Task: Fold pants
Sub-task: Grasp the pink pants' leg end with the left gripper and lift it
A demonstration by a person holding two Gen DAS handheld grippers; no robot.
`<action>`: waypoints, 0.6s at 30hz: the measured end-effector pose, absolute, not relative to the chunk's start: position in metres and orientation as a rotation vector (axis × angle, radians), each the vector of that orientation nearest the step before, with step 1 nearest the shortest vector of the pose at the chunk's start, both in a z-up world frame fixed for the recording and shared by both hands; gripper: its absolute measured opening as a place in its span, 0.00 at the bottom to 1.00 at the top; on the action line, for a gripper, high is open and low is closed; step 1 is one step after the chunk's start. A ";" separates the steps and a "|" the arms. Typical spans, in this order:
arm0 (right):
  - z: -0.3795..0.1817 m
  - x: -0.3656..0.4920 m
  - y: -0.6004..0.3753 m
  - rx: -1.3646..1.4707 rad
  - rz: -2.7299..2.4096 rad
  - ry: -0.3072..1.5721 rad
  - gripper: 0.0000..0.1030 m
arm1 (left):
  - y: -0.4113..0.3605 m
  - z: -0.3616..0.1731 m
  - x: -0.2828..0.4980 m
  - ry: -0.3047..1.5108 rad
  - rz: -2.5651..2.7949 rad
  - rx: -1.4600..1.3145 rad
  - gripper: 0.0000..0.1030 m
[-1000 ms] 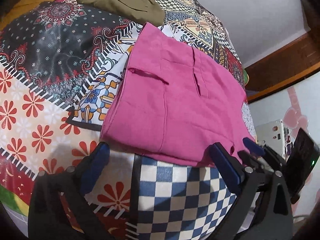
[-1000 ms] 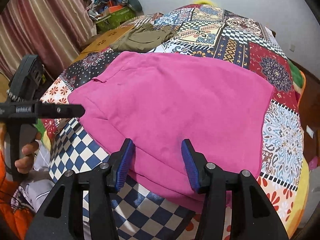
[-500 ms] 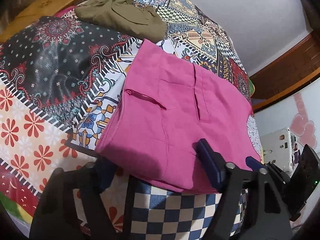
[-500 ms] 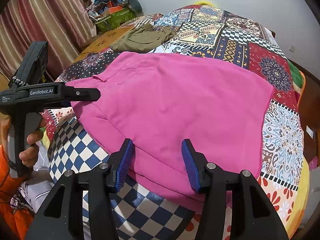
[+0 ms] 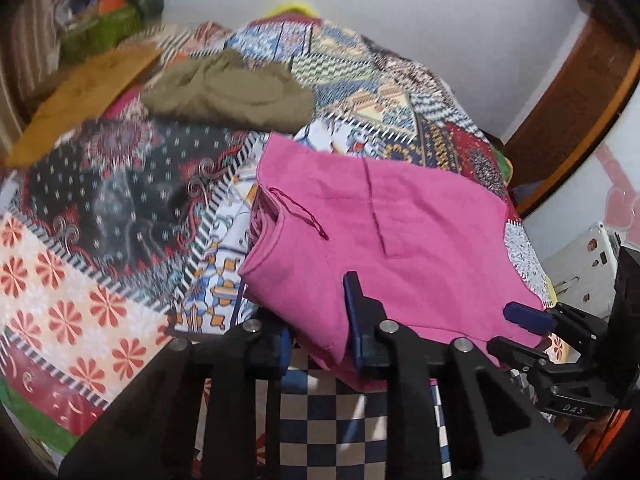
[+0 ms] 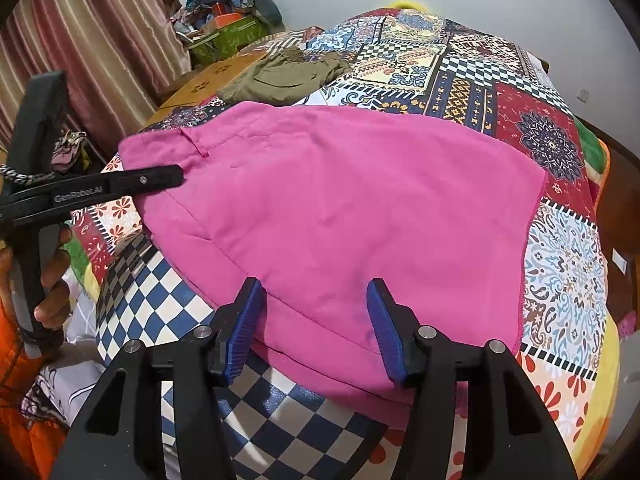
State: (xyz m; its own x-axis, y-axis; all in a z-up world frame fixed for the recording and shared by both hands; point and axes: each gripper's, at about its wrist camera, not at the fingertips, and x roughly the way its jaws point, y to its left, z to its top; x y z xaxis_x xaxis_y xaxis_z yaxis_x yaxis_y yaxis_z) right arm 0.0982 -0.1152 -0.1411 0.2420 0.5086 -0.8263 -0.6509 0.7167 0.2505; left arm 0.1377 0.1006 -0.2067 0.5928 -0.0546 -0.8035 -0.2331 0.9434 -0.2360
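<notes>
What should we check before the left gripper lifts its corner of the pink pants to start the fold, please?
1. Left gripper closing on the pink pants, with fabric bunched between its jaws: ok.
2. Right gripper gripping the near hem: not ok; the jaws are opening, astride the cloth, with no pinch showing.
3. Pants lying flat on the patchwork quilt: ok, apart from the bunched left corner.
4. Olive garment lying apart from the pants: ok.
5. Both fabric layers caught by the left gripper: cannot tell.
</notes>
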 end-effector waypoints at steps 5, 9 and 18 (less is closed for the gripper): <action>-0.136 0.106 -0.110 -0.163 0.805 1.097 0.51 | 0.098 -0.194 0.134 0.895 0.085 -0.290 0.19; -0.118 0.114 -0.098 -0.189 0.821 1.066 0.51 | 0.100 -0.183 0.127 0.859 0.081 -0.255 0.18; -0.103 0.139 -0.030 -0.161 0.860 0.988 0.51 | 0.102 -0.185 0.118 0.839 0.070 -0.214 0.18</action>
State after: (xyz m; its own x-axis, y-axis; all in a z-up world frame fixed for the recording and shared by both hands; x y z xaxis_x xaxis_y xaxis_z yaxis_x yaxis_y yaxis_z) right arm 0.1394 -0.0297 -0.1032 0.2599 0.5626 -0.7848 -0.7002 0.6695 0.2480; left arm 0.1180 0.1024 -0.1854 0.6675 -0.0224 -0.7443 -0.1464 0.9761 -0.1607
